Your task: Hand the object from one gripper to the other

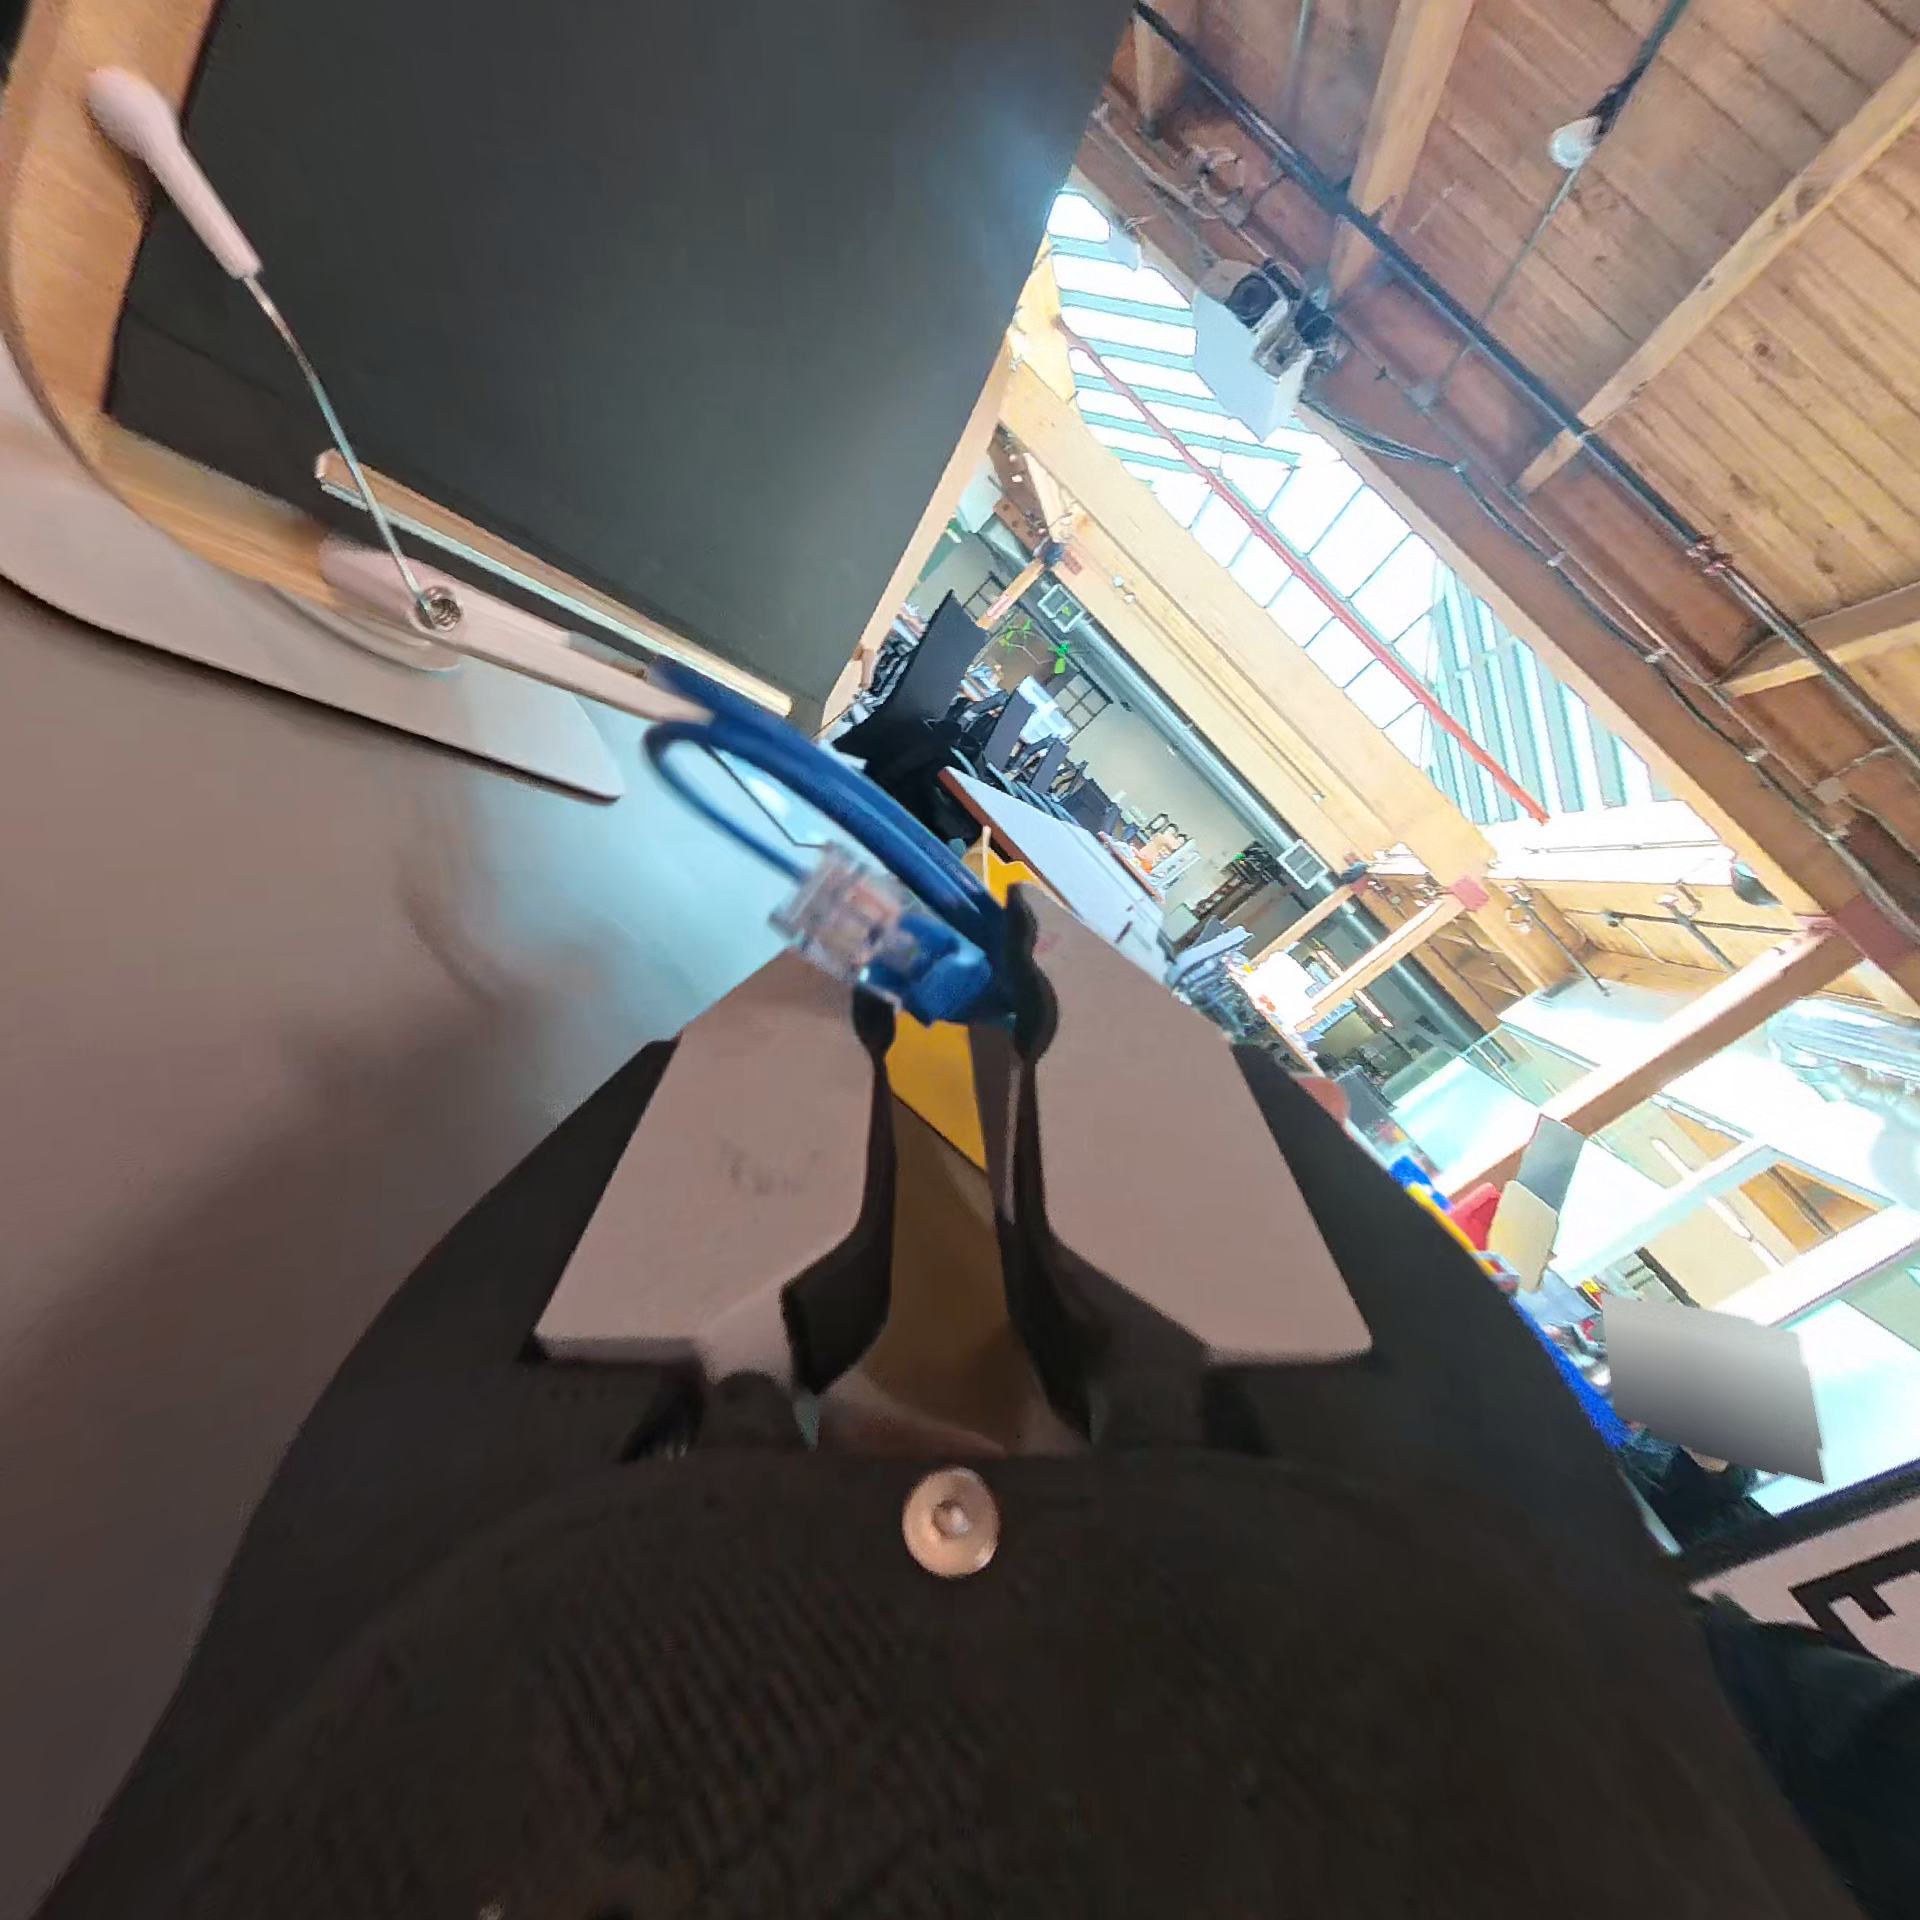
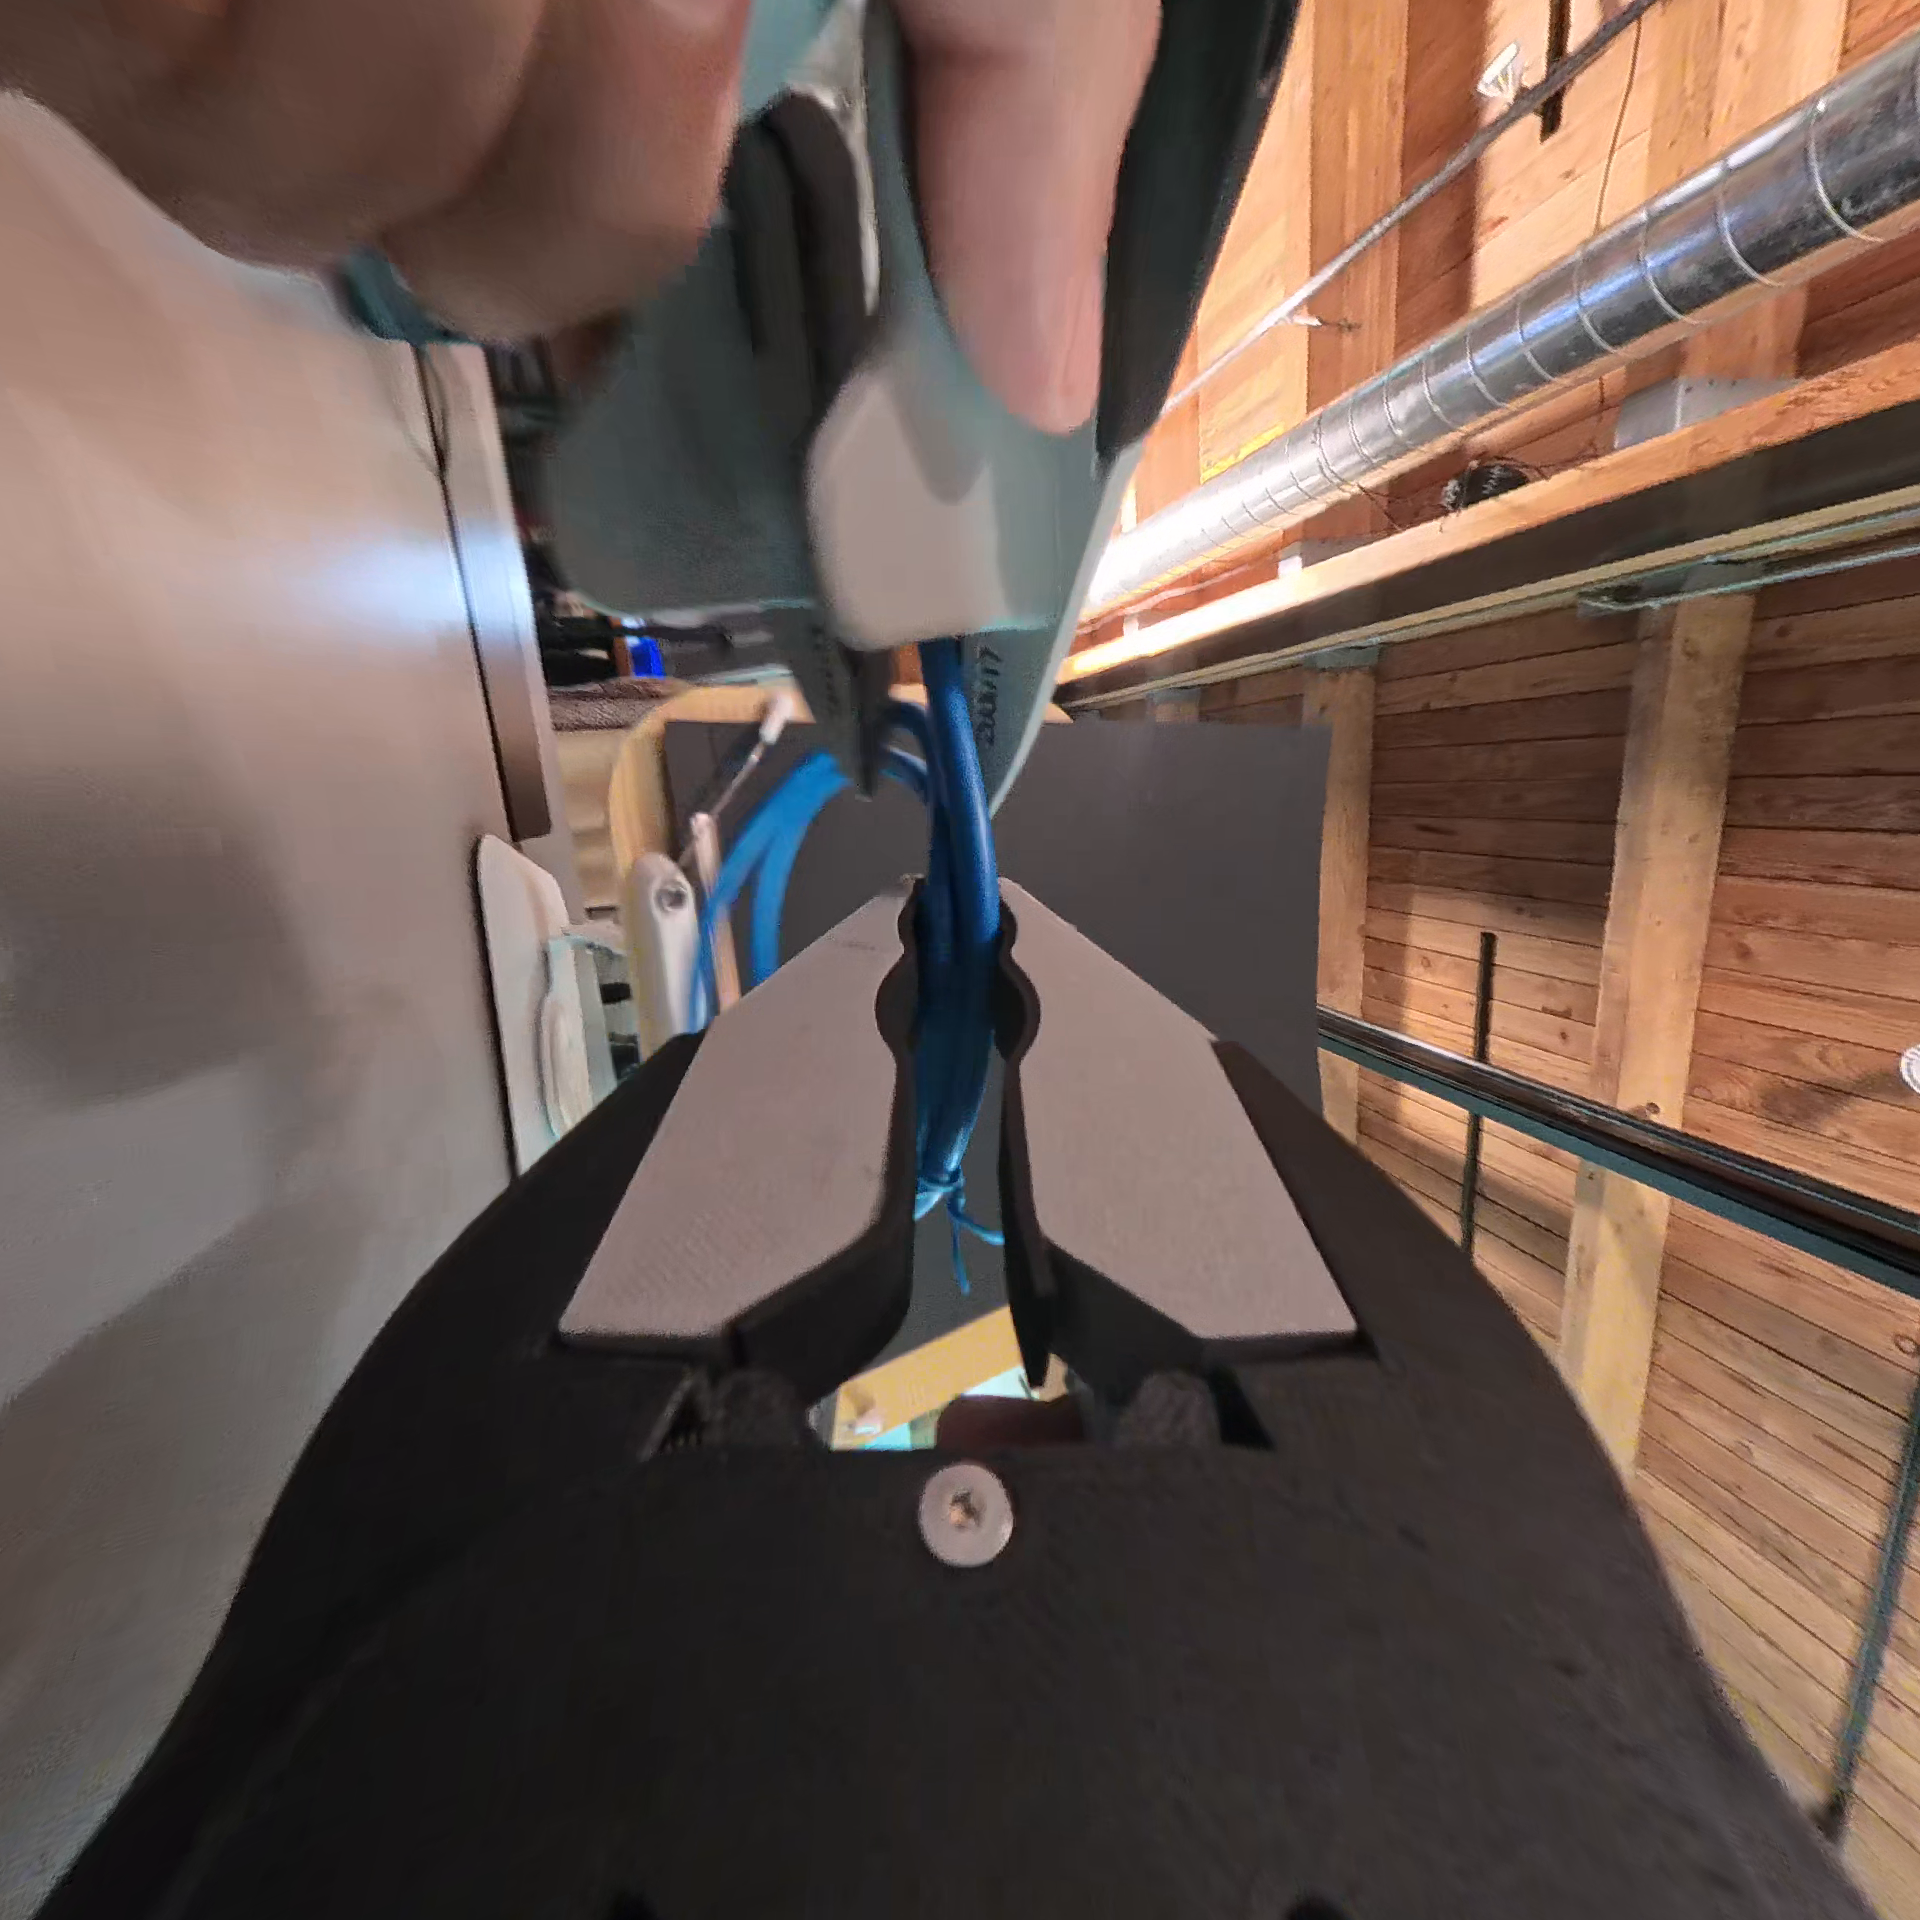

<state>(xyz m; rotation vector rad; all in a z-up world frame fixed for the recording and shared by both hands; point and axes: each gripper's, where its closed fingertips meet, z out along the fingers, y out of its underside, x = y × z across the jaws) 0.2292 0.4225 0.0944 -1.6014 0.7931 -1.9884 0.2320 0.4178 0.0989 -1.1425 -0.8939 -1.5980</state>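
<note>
A coiled blue network cable (image 1: 800, 774) with a clear plug (image 1: 844, 922) hangs between both grippers. My left gripper (image 1: 961, 966) is shut on the cable's strands at its fingertips. In the right wrist view my right gripper (image 2: 956, 909) is shut on the bundled blue cable (image 2: 961, 790), with a thin tie showing lower between its fingers. The left gripper (image 2: 883, 717) comes in from above there, held by a person's hand (image 2: 987, 208), its tips on the same cable just above my right fingertips. The right gripper does not show in the left wrist view.
A dark panel (image 1: 623, 312) in a curved wooden frame stands close behind the cable, with a white-handled thin rod (image 1: 177, 166) and a white bracket (image 1: 468, 623) on it. A grey surface (image 1: 208, 1039) lies left. A metal duct (image 2: 1558, 312) and wooden wall (image 2: 1766, 935) are right. The white-handled thin rod (image 1: 177, 166) sits 15 cm or so from the ends of my left fingers.
</note>
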